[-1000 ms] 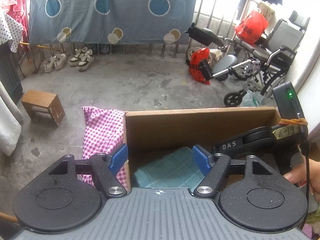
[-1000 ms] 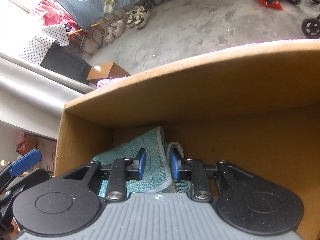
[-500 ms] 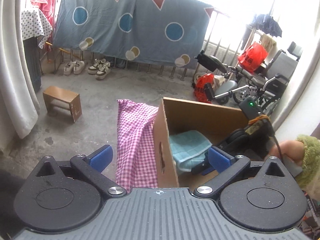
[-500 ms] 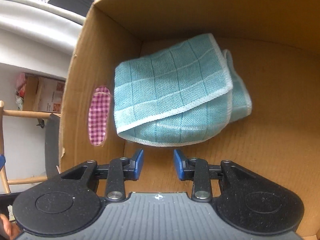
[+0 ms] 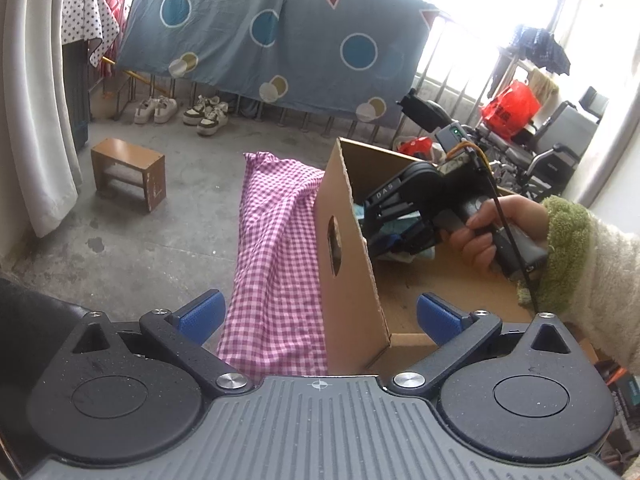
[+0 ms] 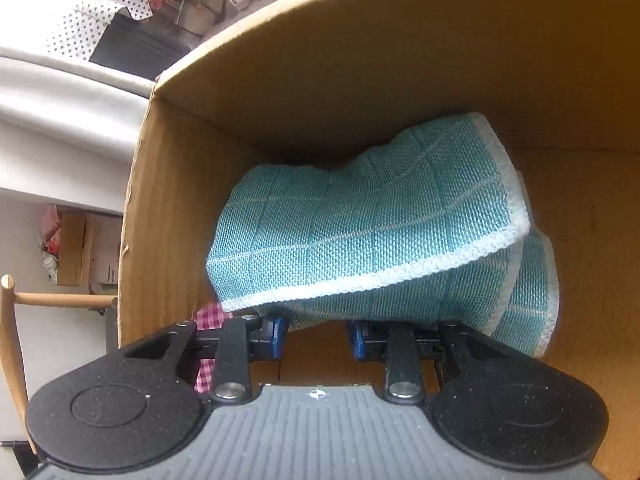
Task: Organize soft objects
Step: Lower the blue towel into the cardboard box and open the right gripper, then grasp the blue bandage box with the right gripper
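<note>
The teal cloth (image 6: 372, 224), folded over on itself with a pale stitched hem, lies inside the cardboard box (image 6: 320, 60), toward the box's far-left corner. In my right wrist view it fills the middle of the frame, resting on the box floor, its near edge overhanging the tips of my right gripper (image 6: 316, 334).

Right gripper: jaws part open, a clear gap of bare cardboard between the blue pads. The cloth's hem sits just above and in front of the pads; nothing is pinched between them. I read it as holding nothing. It points steeply down into the box.

Left gripper (image 5: 320, 318): jaws spread wide, empty. It sits outside the box at the near-left corner, so that the box's left wall (image 5: 344, 248), with its oval handle slot, stands between the two pads without touching either.

From the left wrist view I also see the right hand (image 5: 492, 232), with a fuzzy green-cuffed sleeve, gripping the handle of the right tool, which reaches into the box from the right. Only a sliver of teal shows past it there.

A pink checked cloth (image 5: 276, 248) drapes under and left of the box. Beyond, on the concrete floor: a small wooden stool (image 5: 128, 174), far left.
</note>
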